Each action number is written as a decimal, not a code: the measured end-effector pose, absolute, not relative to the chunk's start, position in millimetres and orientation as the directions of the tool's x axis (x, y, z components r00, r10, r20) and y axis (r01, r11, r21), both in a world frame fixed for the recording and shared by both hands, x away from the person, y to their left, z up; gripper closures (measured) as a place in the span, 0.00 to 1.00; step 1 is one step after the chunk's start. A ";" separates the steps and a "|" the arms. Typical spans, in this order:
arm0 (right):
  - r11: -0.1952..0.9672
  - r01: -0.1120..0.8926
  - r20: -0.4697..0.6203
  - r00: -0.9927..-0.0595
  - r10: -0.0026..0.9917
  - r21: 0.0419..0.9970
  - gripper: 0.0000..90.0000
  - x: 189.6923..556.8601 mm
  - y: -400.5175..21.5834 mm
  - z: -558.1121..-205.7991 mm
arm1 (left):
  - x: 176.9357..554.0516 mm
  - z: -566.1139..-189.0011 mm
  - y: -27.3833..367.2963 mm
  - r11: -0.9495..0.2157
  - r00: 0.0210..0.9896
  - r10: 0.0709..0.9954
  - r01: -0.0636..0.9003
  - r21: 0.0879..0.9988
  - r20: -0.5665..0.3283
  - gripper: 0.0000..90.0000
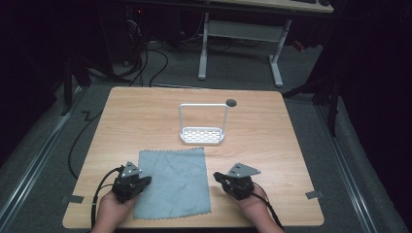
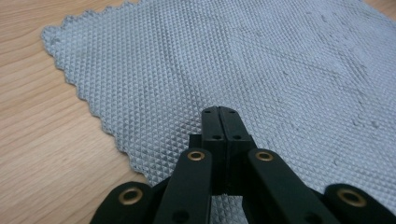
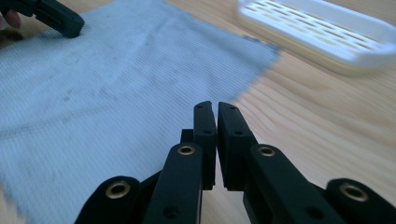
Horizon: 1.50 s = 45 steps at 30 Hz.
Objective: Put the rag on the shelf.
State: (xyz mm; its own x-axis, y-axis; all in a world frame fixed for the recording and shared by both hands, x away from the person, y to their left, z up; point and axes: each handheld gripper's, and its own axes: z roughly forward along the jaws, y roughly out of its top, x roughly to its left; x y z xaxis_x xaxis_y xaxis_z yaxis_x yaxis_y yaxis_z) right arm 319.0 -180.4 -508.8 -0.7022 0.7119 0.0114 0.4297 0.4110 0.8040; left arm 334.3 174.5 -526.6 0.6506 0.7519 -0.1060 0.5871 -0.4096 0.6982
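Cloth (image 1: 174,182) flat btwn 2 tongs, none gripping.

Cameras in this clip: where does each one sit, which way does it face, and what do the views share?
High view: above the person's side, looking forward and down on the wooden table; both hands, left gripper and right gripper enter from the bottom.
Left gripper view: on the left gripper, jaws together, looking across the grey cloth.
Right gripper view: on the right gripper, nearly closed, facing the white rack.
Shared: the cloth lies in all three.
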 end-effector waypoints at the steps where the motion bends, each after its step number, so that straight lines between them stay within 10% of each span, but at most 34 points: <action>1: 0.446 0.422 -0.008 -0.719 0.695 0.789 0.97 327.9 -163.8 -511.1 | 333.9 -526.4 173.6 -0.417 0.654 0.750 0.582 0.698 -0.097 1.00; 14: 0.541 0.453 -0.049 -0.733 0.679 0.709 1.00 350.7 -142.6 -527.8 | 332.0 -527.0 170.2 -0.425 0.680 0.724 0.574 0.700 -0.118 1.00; 45: 0.397 0.515 0.008 -0.618 0.786 0.760 0.91 297.3 -260.9 -522.9 | 319.9 -528.4 88.3 -0.467 0.801 0.585 0.462 0.754 -0.128 0.89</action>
